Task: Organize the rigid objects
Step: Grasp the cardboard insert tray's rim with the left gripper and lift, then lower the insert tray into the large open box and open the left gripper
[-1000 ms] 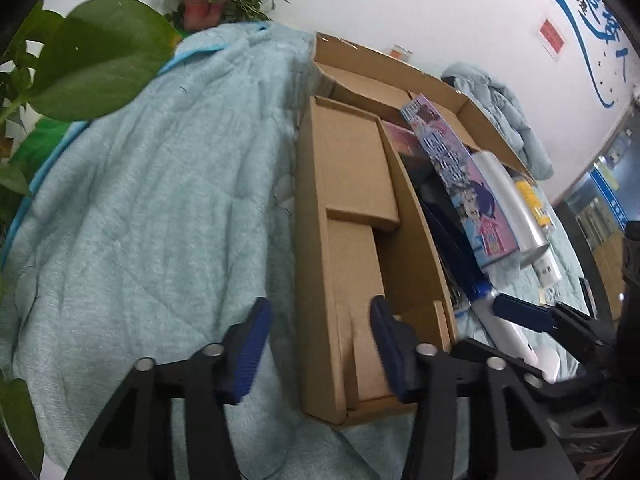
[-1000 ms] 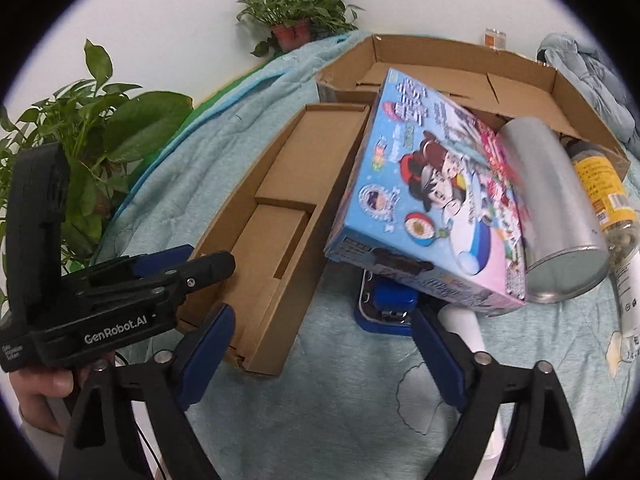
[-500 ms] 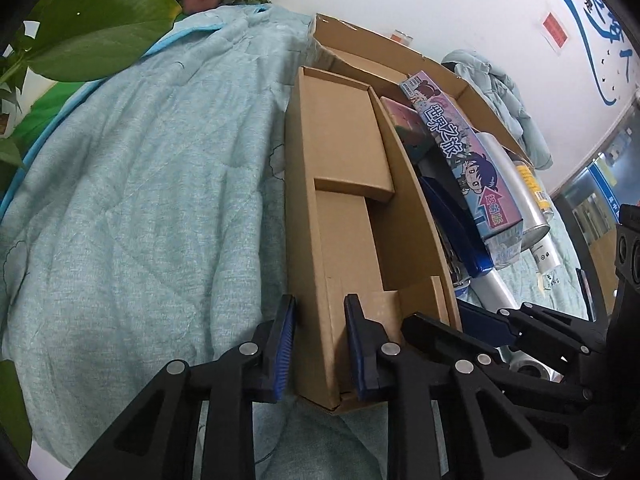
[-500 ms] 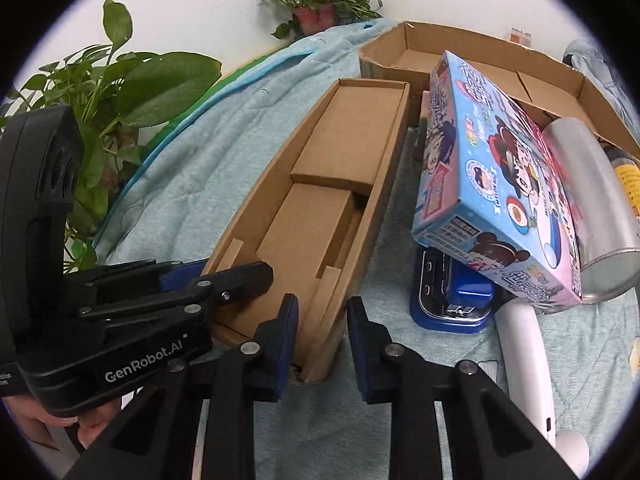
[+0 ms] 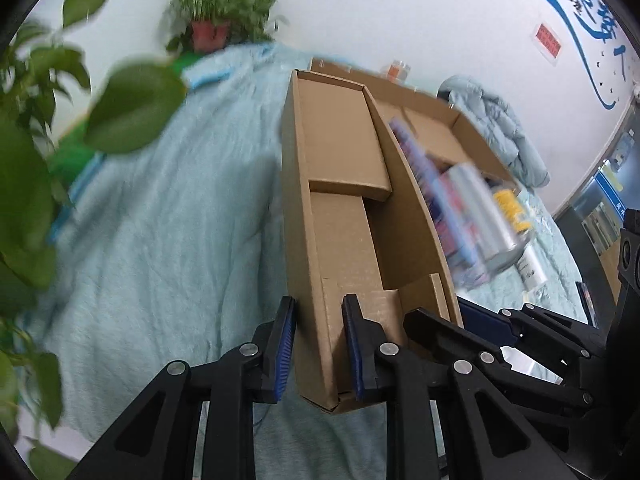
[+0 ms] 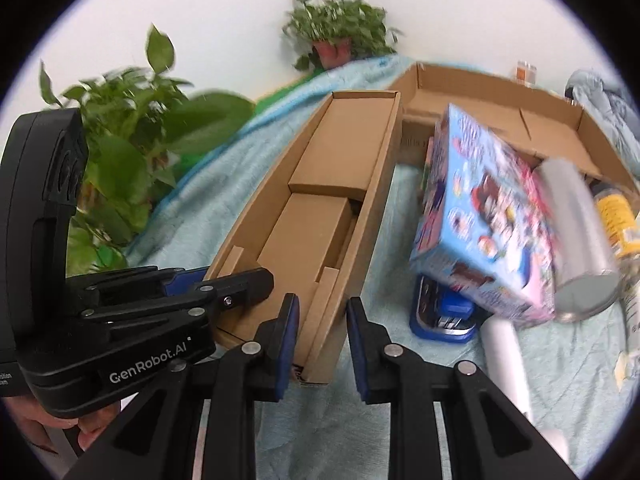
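Both jaws clamped on the box (image 5: pixel 340 208): our left gripper (image 5: pixel 318 346) pinches its left wall near the corner, our right gripper (image 6: pixel 322 342) pinches its right wall, pads pressing cardboard each side; both closed onto it just now. Quilt (image 5: pixel 160 240) spreads under everything. Box is long, open-topped, w/ cardboard inserts inside, running from 6 toward 12 in both views. Flat carton (image 6: pixel 500 100) sits open at 1 beyond it. Toy box (image 6: pixel 484 224) leans at 3 of the box, apart from it, silver can (image 6: pixel 576 232) touching its right side. Blue stapler (image 6: pixel 444 312) under the toy box's near edge. Potted plant (image 6: pixel 340 36) at 12 by the wall.
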Demonstrator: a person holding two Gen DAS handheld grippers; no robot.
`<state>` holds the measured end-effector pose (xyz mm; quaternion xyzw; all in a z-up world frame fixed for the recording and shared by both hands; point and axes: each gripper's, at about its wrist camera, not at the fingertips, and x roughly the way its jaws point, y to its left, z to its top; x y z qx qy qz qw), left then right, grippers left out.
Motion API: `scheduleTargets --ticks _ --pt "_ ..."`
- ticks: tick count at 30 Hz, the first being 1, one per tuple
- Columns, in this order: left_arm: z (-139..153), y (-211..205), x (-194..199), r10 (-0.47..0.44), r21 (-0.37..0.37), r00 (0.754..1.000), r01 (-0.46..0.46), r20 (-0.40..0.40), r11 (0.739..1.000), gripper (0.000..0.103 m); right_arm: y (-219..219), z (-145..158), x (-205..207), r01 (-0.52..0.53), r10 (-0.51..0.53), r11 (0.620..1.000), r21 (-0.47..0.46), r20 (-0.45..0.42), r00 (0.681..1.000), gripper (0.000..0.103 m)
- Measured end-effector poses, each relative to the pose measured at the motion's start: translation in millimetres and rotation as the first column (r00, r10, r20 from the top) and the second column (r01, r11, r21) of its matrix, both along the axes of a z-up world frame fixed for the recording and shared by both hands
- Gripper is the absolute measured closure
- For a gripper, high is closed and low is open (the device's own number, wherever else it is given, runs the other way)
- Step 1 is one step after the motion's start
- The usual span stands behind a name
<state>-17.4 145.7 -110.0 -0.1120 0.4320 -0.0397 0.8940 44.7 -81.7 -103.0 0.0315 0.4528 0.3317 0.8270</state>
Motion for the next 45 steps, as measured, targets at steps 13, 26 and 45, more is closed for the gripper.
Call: scheduleTargets --ticks 13,26,45 --pt "175.4 -66.9 91.9 -0.101 0.071 0.959 0.085 0.263 0.994 0.082 -57.5 110.1 94.7 0.110 -0.126 0.991 0.077 0.245 0.961 0.080" --pt "246.0 -93.9 260.5 -0.130 0.087 0.975 0.116 0.182 0.989 0.082 -56.5 143.3 230.0 0.148 -0.156 0.987 0.064 0.142 0.977 0.080" --pt "53.0 -28.1 368.1 -0.065 0.079 0.990 0.075 -0.123 0.994 0.083 0.0 3.6 316.8 0.060 -0.050 0.998 0.035 -0.234 0.971 0.079"
